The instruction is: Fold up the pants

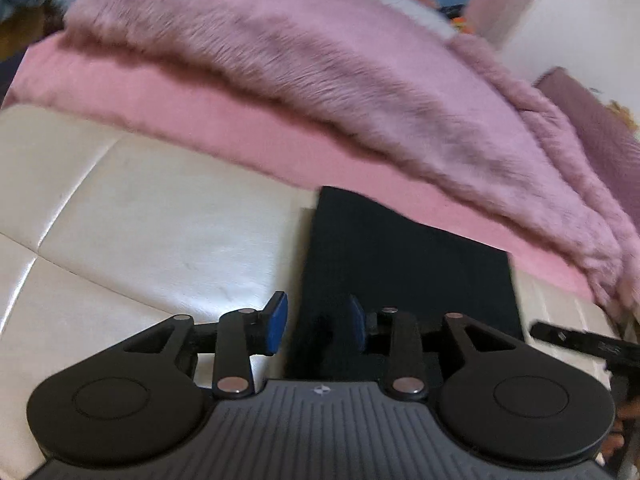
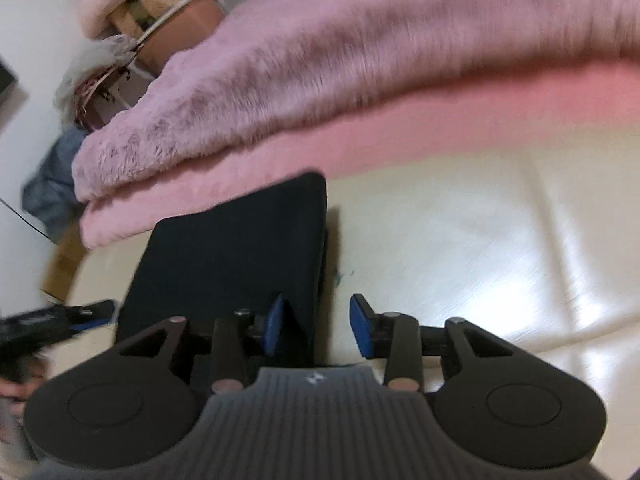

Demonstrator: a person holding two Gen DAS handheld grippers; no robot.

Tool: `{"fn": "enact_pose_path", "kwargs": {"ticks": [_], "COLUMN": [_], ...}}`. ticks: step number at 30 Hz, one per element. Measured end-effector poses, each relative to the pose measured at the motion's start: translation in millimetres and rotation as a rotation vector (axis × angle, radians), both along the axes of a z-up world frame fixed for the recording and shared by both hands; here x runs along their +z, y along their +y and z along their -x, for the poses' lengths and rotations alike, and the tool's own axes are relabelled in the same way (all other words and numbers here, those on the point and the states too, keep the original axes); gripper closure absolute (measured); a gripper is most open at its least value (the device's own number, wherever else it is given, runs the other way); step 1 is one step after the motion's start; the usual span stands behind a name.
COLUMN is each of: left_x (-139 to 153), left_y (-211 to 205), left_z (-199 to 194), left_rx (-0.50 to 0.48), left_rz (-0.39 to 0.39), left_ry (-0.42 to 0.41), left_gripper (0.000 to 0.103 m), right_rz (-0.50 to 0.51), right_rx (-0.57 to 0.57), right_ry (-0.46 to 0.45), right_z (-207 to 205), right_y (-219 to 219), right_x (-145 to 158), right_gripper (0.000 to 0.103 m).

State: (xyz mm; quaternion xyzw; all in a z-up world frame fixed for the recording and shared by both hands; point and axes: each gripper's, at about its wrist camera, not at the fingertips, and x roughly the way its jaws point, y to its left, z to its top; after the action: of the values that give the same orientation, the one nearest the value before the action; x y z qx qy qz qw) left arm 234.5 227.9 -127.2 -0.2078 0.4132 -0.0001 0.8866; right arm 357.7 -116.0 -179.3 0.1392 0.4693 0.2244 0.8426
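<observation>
- The pants (image 1: 404, 264) lie as a compact dark rectangle on the cream padded surface (image 1: 140, 208), its far end just at the edge of the pink blanket (image 1: 248, 136); in the right wrist view the pants (image 2: 236, 248) show the same neat shape with straight sides and a rounded far corner.
- Judged from that shape, the folding looks nearly or wholly done: no loose leg or waistband trails out that either view shows.
- The left gripper (image 1: 318, 324) is released: its blue pads stand apart, straddling the near left edge of the pants, one pad over the cream surface and one over the cloth, neither pressing on it.
- The right gripper (image 2: 316, 326) is likewise released: its pads are spread, one over the near right edge of the pants, the other over the bare cream surface; no cloth is pinched.
- Each gripper shows at the rim of the other's view, so both flank the near end of the bundle.
- The near end of the pants is hidden behind the gripper bodies, so I cannot tell whether that edge lies flush.
- What is left, at most: a last smoothing or squaring of the near edge, then drawing both grippers clear.
</observation>
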Motion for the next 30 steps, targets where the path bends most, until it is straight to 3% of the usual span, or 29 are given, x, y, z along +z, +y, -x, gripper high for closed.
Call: {"fn": "enact_pose_path", "kwargs": {"ticks": [2,5,7,10,15,19,22,24,28,30], "left_x": [2.5,-3.8,-12.2,-24.4,-39.7,-40.0,-31.0,-18.4,17.2,37.4], "left_y": [-7.7,-18.5,-20.0,-23.0,-23.1,-20.8,-24.1,-29.8,-42.9,-49.3], "left_z": [10.5,17.3,19.4,24.1,29.7,29.7,28.1,31.7,47.9,54.9], "left_rx": [-0.017,-0.044,-0.058,-0.068,-0.076,-0.077,-0.076,-0.077,-0.057,-0.041], "left_rz": [-0.011,-0.064,-0.049,-0.062,-0.092,-0.089,-0.109,-0.139,-0.234,-0.278], "left_ry": [-0.014,0.002,0.02,0.047,0.09,0.103,0.12,0.103,0.041,0.022], "left_gripper": [0.074,0.079,0.083,0.085,0.097,0.097,0.095,0.086,0.071,0.068], "right_rz": [0.091,0.165,0.199,0.258,0.29,0.297,0.278,0.264,0.252,0.239], "right_rx": [0.035,0.144,0.22,0.285,0.284,0.279,0.259,0.248,0.226,0.22], "right_ry": [-0.117,-0.261,-0.308,-0.315,-0.262,-0.24,-0.205,-0.199,-0.254,-0.297], "right_z": [18.2,47.5,62.1,73.4,72.7,66.5,61.5,59.1,64.6,70.1], "right_y": [9.3,30.5,43.8,55.7,57.2,53.6,51.4,51.1,46.6,43.7], "right_x": [14.9,27.1,25.8,14.8,-9.8,-22.4,-18.4,-9.3,22.7,45.1], "right_gripper": [0.081,0.086,0.086,0.095,0.095,0.097,0.097,0.096,0.073,0.068]}}
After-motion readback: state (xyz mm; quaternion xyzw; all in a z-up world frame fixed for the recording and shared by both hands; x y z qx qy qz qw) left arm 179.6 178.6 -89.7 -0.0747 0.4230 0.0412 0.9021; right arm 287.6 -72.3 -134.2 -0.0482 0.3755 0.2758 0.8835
